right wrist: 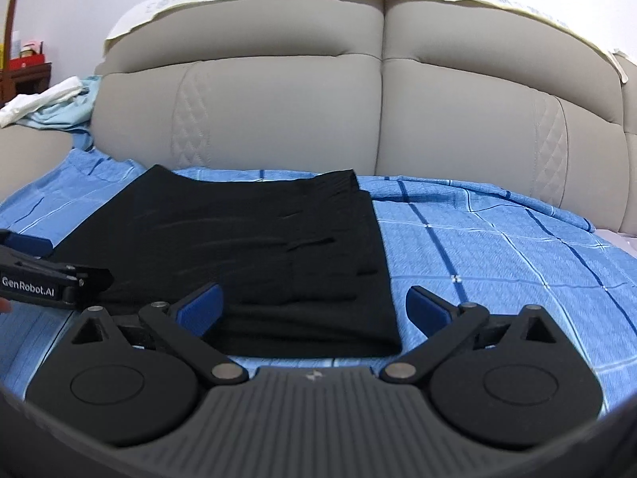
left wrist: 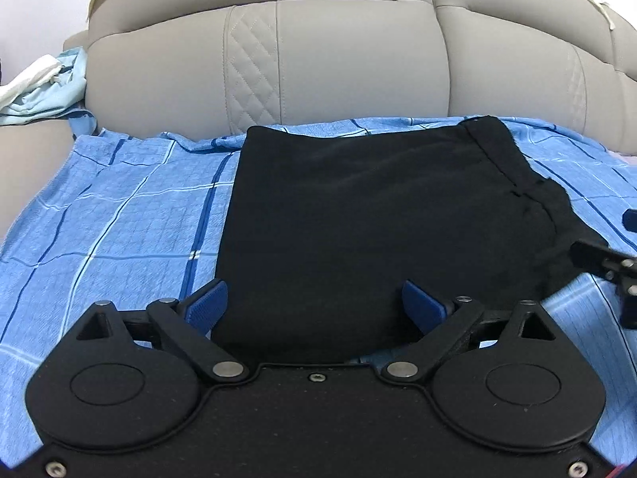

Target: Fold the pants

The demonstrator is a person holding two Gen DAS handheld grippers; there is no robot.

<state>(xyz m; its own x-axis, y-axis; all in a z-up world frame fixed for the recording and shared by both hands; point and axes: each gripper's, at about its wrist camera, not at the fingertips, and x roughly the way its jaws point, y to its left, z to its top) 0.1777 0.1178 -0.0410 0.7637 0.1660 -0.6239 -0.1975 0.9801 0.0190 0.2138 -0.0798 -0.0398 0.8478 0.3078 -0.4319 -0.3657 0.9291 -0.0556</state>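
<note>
- Now the pants (left wrist: 370,235) lie folded flat on the blue checked sheet (left wrist: 119,207), centre.
- Beige sofa back (left wrist: 318,59) at twelve o'clock; pale cloths (left wrist: 36,87) at ten.
- Left gripper (left wrist: 314,306) and right gripper (right wrist: 314,306) both gape, gripping nothing.

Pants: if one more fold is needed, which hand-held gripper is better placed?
Left, probably: the left hand-held gripper is open astride the near edge of the pants; the right hand-held gripper straddles only their corner.

Home bedroom; padded beige leather headboard (right wrist: 358,91) with quilted panels; blue checked cotton bedsheet (right wrist: 497,247); dark wooden side cabinet (right wrist: 24,79) at the bed's far-left corner.
</note>
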